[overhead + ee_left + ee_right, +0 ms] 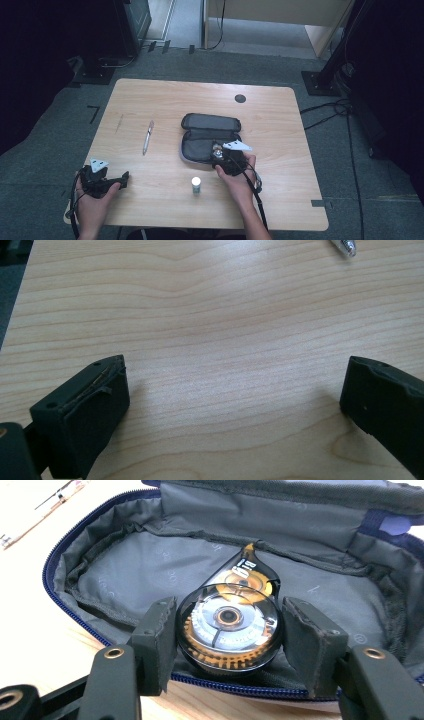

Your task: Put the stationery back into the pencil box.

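The right gripper pinches a teardrop-shaped clear-and-orange correction tape dispenser between its pads, over the open grey fabric pencil case with blue zip; it seems to rest on the lining. Its long axis runs away from the jaws, pointed tip toward the case's hinge. The left gripper stands spread above the bare wooden table

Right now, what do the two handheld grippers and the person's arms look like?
Both are black two-jaw tools. The left gripper and right gripper each carry a pale grey three-cornered plate on top, and a black cable trails from each toward the person. Up close, the right gripper's fingers are blocky, with dark padded inner faces and brass-coloured rivets at the base. The forearms are bare, with no sleeves visible.
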Available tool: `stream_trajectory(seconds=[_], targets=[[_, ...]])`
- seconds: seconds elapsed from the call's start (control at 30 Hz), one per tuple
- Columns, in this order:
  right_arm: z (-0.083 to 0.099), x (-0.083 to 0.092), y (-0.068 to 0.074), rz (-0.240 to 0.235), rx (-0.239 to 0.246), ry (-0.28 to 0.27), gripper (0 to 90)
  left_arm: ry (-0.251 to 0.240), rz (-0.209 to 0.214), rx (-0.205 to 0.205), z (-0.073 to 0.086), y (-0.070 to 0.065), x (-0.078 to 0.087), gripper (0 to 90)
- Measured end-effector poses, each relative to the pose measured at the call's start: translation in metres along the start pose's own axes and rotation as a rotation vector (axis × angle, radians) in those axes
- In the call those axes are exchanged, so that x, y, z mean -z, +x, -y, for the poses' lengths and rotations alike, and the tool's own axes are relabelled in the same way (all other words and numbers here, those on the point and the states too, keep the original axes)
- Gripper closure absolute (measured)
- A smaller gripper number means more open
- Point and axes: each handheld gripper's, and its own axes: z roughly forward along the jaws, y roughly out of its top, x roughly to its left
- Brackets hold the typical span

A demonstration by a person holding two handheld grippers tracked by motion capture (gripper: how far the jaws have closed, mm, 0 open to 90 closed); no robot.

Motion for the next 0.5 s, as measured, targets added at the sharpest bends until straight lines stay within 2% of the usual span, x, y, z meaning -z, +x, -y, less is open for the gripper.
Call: stream_trajectory(seconds=[0.1,0.17,0.23,0.43,0.47,0.5], targets=[[0.0,0.0,-0.0006,0.016,-0.006,-0.004,39.8,0.0,0.0,0.0,0.0,0.0,0.0,0.0],[-0.0013,0.0019,-0.0031,0.049,-0.002,-0.009,42.0,0.0,0.0,0.0,0.0,0.0,0.0,0.0],[-0.0024,0.003,-0.0045,0.061,0.002,-0.006,42.2,0.0,0.0,0.0,0.0,0.0,0.0,0.0],[-0.0058,0.0033,-0.0047,0.042,-0.013,-0.004,38.1,0.0,0.0,0.0,0.0,0.0,0.0,0.0],[-0.0066,0.002,-0.0038,0.039,-0.012,0.003,36.4,0.0,0.0,0.0,0.0,0.0,0.0,0.0],[-0.0084,-0.0031,-0.0008,0.038,-0.008,0.032,33.0,0.0,0.0,0.0,0.0,0.0,0.0,0.0]])
